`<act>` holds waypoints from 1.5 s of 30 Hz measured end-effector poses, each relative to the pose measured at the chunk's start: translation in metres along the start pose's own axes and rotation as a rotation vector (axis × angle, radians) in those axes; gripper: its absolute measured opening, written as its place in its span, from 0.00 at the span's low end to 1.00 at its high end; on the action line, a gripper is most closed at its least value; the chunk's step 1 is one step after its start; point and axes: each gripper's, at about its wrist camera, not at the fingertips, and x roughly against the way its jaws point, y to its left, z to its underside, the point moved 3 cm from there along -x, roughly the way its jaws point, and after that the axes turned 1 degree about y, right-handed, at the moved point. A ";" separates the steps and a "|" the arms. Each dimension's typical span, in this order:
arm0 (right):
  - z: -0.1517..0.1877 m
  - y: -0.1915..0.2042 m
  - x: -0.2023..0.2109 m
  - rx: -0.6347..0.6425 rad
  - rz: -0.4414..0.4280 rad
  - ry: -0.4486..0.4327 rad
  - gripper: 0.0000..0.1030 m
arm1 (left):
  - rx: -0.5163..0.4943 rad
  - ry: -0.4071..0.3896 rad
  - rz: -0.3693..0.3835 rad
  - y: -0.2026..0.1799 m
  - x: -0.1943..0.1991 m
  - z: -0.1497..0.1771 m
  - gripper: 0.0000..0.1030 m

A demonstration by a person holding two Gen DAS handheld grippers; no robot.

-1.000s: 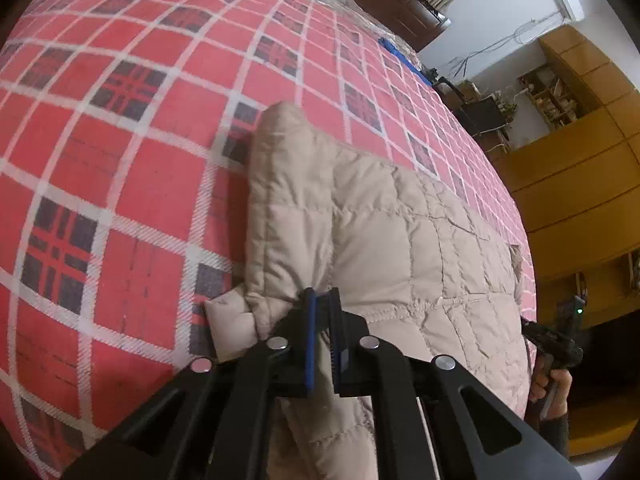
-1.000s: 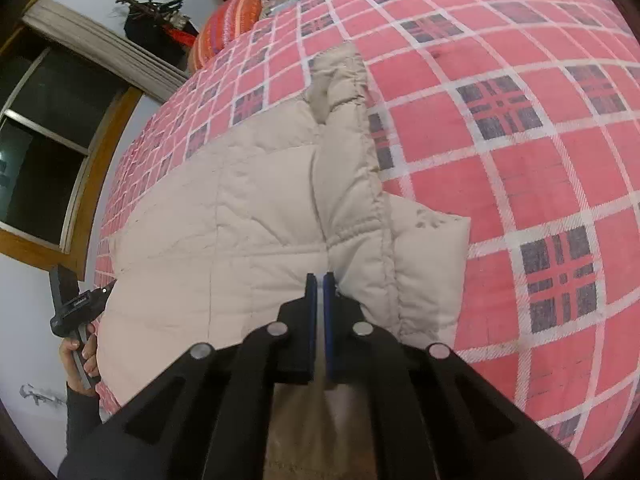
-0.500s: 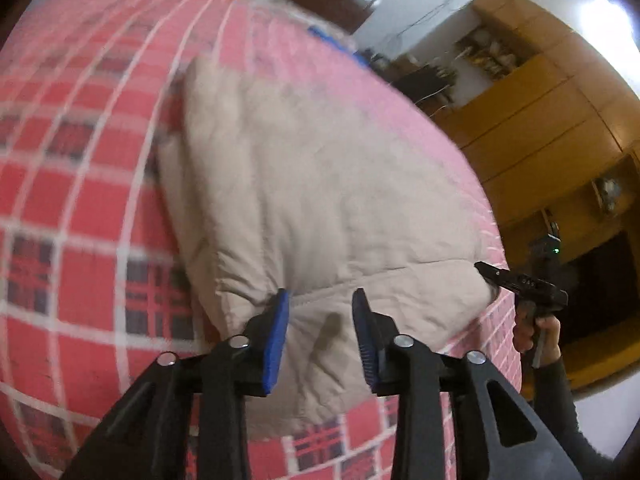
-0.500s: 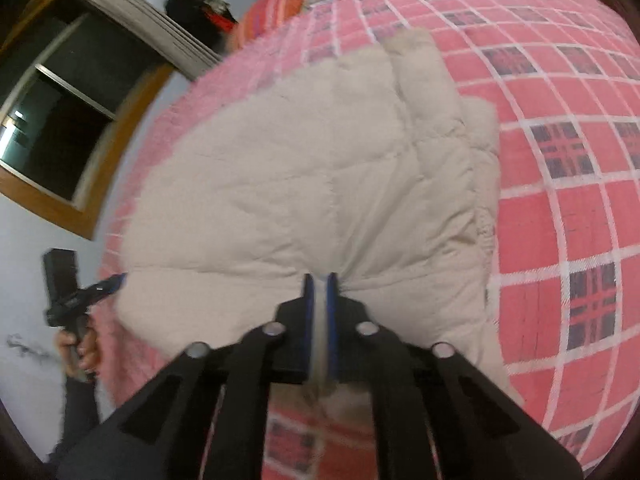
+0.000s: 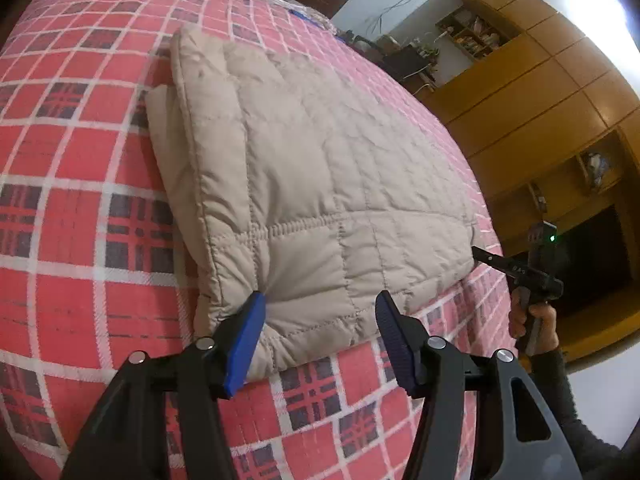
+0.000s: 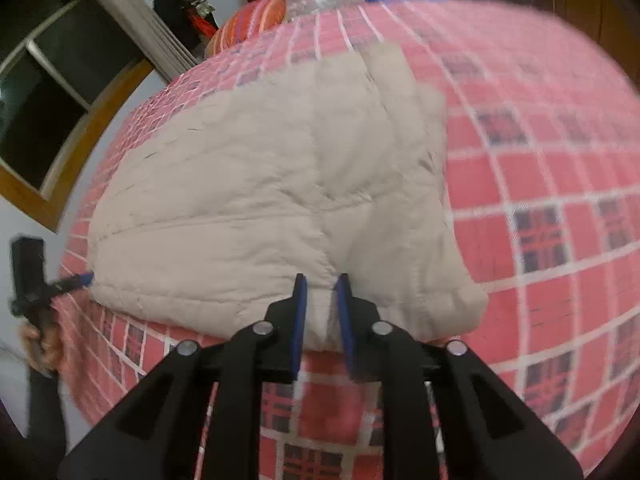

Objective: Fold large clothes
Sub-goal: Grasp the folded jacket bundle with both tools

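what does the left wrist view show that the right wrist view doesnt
Only the left wrist view shows the wooden cabinets, a cluttered wall shelf, and the left tongs spread wide open at the jacket's near edge.

Only the right wrist view shows the dark window, an orange striped cushion, and the right tongs slightly parted around a fold of the hem.

Both show the beige quilted jacket folded flat on the red plaid bedspread, with the opposite tongs at its far corner.
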 end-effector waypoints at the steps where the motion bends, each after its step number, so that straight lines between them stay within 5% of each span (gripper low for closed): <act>1: 0.001 0.017 0.010 0.055 0.038 -0.026 0.27 | -0.003 -0.011 0.012 0.000 0.009 -0.001 0.67; 3: 0.014 0.048 0.026 0.196 0.143 -0.075 0.39 | -0.003 -0.047 -0.011 0.010 0.030 -0.008 0.79; 4: 0.023 0.070 0.032 0.290 0.208 -0.099 0.53 | 0.006 -0.051 -0.026 0.014 0.035 -0.006 0.81; 6: 0.035 0.102 0.032 0.414 0.287 -0.120 0.64 | 0.064 -0.050 -0.039 0.038 0.047 -0.008 0.81; 12: 0.098 0.186 0.001 0.734 0.406 -0.133 0.76 | 0.231 -0.048 0.046 0.096 0.051 -0.024 0.81; 20: 0.119 0.264 -0.051 0.996 0.546 -0.213 0.77 | 0.315 -0.028 0.178 0.117 0.017 -0.063 0.81; 35: 0.087 0.327 -0.112 1.148 0.572 -0.260 0.76 | 0.298 0.043 0.167 0.116 -0.038 -0.119 0.81; 38: 0.092 0.333 -0.117 1.166 0.587 -0.273 0.76 | 0.298 0.036 0.160 0.113 -0.045 -0.129 0.79; 45: 0.081 0.344 -0.121 1.176 0.591 -0.317 0.74 | 0.305 0.070 0.127 0.111 -0.055 -0.141 0.54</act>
